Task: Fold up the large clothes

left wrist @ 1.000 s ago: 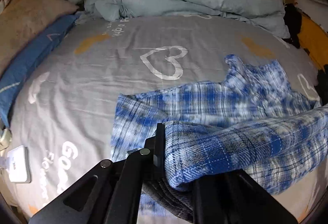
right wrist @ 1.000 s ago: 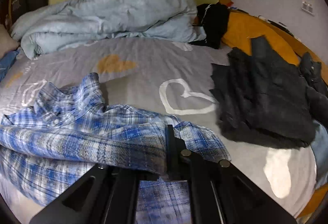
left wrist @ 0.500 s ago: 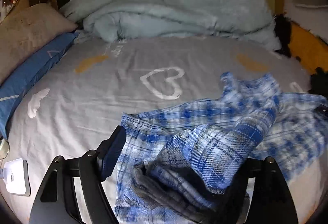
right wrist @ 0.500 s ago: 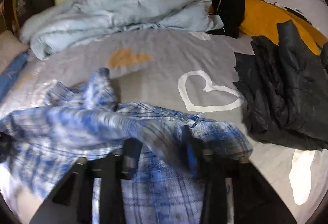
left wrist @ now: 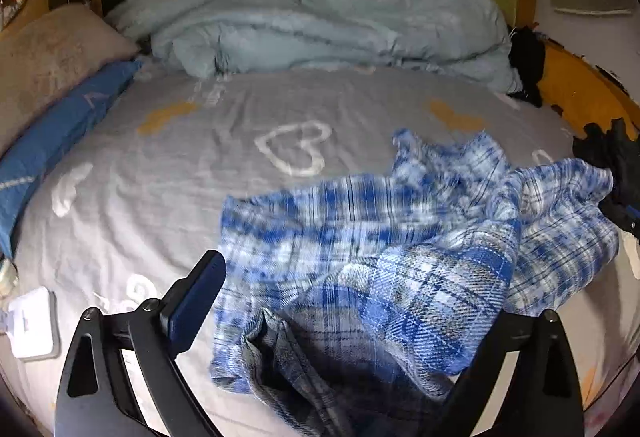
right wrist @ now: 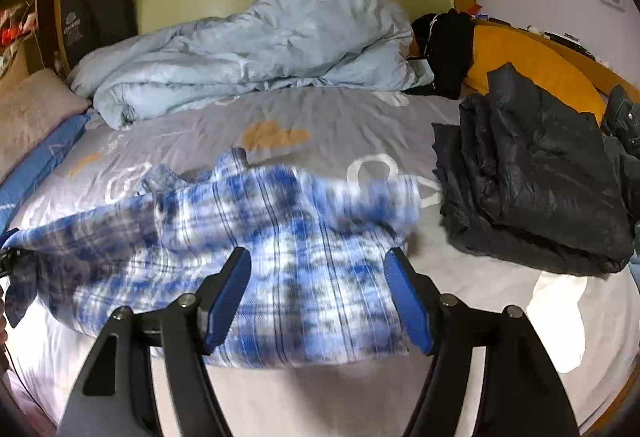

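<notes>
A blue and white plaid shirt (left wrist: 400, 257) lies rumpled on the grey bed sheet (left wrist: 180, 177), blurred by motion. It also shows in the right wrist view (right wrist: 280, 257). My left gripper (left wrist: 352, 301) is open, its fingers wide on either side of a bunched fold of the shirt; the right finger is partly hidden by cloth. My right gripper (right wrist: 320, 293) is open just above the shirt's near edge and holds nothing.
A light blue duvet (right wrist: 248, 53) is heaped at the headboard. Dark folded clothes (right wrist: 532, 181) lie at the right of the bed. A blue pillow (left wrist: 56, 141) and a beige pillow (left wrist: 44, 61) are on the left. A white box (left wrist: 32, 325) sits at the near left edge.
Both grippers were shut on the plaid shirt and held it stretched between them. Both have opened and drawn back, and the shirt has dropped onto the bed.
</notes>
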Demonstrator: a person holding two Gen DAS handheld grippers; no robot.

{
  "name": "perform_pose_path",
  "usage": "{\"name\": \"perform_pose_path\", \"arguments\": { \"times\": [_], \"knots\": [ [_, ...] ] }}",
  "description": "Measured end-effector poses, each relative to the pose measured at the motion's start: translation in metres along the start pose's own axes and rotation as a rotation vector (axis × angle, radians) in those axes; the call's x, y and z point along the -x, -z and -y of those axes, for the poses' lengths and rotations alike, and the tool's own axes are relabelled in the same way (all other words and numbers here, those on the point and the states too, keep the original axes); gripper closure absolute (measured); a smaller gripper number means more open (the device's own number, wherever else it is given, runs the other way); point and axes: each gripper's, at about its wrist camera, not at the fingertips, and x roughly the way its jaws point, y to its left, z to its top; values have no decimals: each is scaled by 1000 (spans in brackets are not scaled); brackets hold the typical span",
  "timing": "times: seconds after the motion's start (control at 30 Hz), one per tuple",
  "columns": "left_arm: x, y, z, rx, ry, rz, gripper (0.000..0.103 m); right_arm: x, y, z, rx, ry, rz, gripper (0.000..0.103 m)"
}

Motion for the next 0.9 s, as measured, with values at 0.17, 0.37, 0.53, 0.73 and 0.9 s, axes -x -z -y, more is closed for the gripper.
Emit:
{"name": "perform_pose_path", "arguments": {
  "times": [0.17,0.37,0.53,0.73,0.9],
  "knots": [
    [-9,3,0,35,49,-14,7,-11,7,1,0,11,-37,36],
    [0,9,17,-56,65,47,0,-20,8,9,-28,16,-63,36],
    [-4,12,27,-63,97,28,0,-25,14,7,-9,-7,-103,36],
    [26,23,24,-73,86,107,0,-17,12,3,19,17,-69,36],
    [21,40,16,-110,56,8,0,-18,12,7,0,-4,-83,36]
  ]
}}
